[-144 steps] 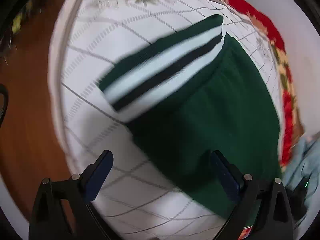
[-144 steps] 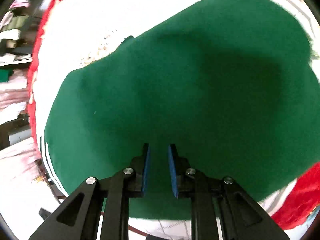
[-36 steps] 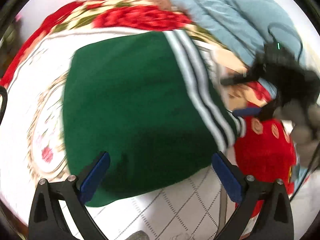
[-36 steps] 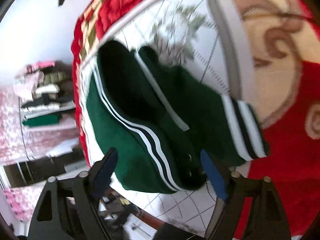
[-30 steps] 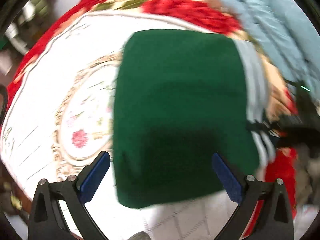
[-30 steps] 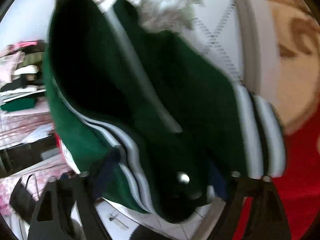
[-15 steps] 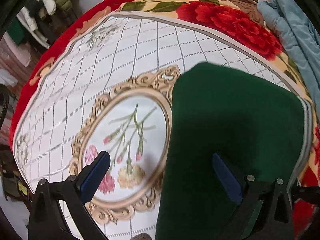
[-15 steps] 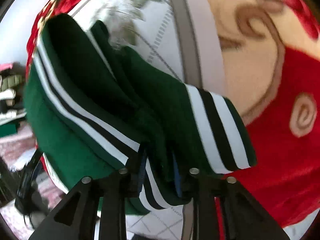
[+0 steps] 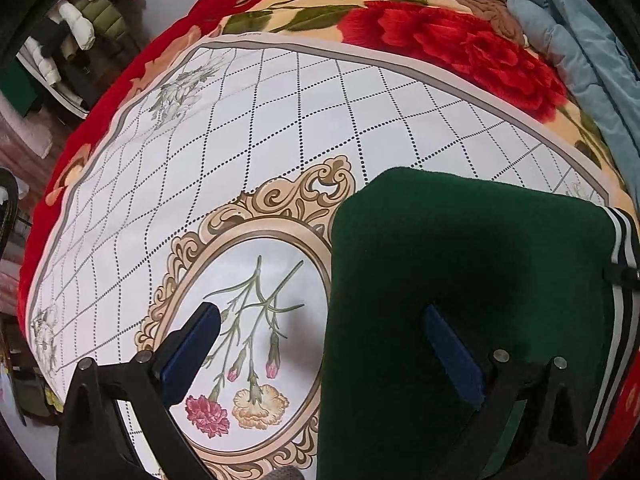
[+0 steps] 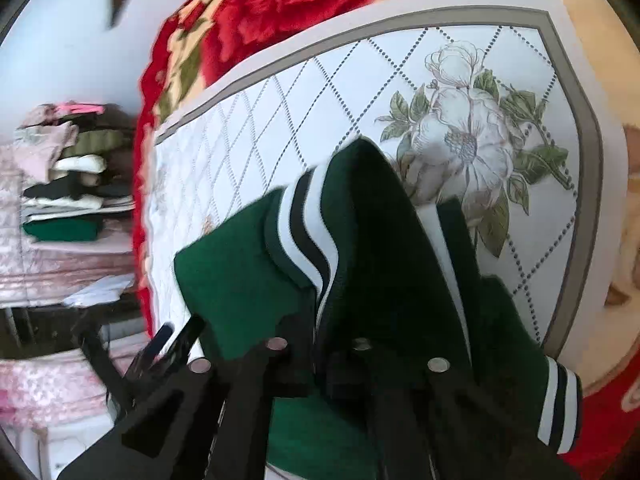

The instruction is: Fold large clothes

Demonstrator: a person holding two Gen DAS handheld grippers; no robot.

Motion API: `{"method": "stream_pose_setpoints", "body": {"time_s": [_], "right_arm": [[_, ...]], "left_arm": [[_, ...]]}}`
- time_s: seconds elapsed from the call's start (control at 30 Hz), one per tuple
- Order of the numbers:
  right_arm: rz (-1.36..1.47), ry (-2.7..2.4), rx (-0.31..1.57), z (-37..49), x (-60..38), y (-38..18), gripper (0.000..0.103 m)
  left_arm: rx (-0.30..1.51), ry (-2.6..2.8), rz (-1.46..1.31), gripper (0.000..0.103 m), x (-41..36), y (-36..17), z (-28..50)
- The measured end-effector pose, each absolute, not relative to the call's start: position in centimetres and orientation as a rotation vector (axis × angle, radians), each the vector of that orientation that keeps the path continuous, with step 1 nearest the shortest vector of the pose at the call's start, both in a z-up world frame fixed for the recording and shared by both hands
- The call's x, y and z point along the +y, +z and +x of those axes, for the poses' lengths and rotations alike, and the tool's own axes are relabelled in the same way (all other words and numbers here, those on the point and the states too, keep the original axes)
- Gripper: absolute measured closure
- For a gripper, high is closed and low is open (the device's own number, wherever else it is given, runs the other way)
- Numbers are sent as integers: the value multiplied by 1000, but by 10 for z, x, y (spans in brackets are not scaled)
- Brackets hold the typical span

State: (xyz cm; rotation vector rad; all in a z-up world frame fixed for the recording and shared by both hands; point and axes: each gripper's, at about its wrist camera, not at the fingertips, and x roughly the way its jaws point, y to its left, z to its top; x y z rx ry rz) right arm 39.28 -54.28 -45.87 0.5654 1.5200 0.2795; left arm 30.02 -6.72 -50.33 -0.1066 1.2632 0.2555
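We saw the folded jacket point(image 9: 460, 280) lying on the quilted mat point(image 9: 280, 112), just right of the mat's oval flower medallion point(image 9: 248, 320) and overlapping its right edge. The mat lay on the blanket point(image 9: 440, 36), which showed beyond the mat's far and right sides. A padded coat point(image 9: 580, 52) sat on the blanket, behind and right of the jacket. The left gripper point(image 9: 320, 348) straddled the jacket's left edge, one finger over the medallion, one over the jacket. The right gripper point(image 10: 320, 360) was at the jacket's near edge. Stacked clothes point(image 10: 68, 184) stood well left of the mat.

Matt green knit jacket point(image 9: 472, 264) with ribbed striped trim; smooth printed quilted cloth point(image 9: 280, 128); plush red blanket point(image 9: 452, 40).
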Motion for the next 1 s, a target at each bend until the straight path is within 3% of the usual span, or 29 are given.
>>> {"method": "stream_pose_setpoints", "body": {"time_s": [0.1,0.23,0.43,1.0], "right_arm": [[522,156,1474,403,-550,-462,101],[558,35,1560,408,-565,-506,101],[310,51,1589,425,-534,-498,101],[217,23,1634,435,-520,-519,97]], "left_arm": [[1264,242,-139,0,-68,-504,302],[1262,234,-127,0,-76,-505,305],[1267,244,-148,0,-74,-507,306],[1257,236,-144,0,-76,-508,307]]}}
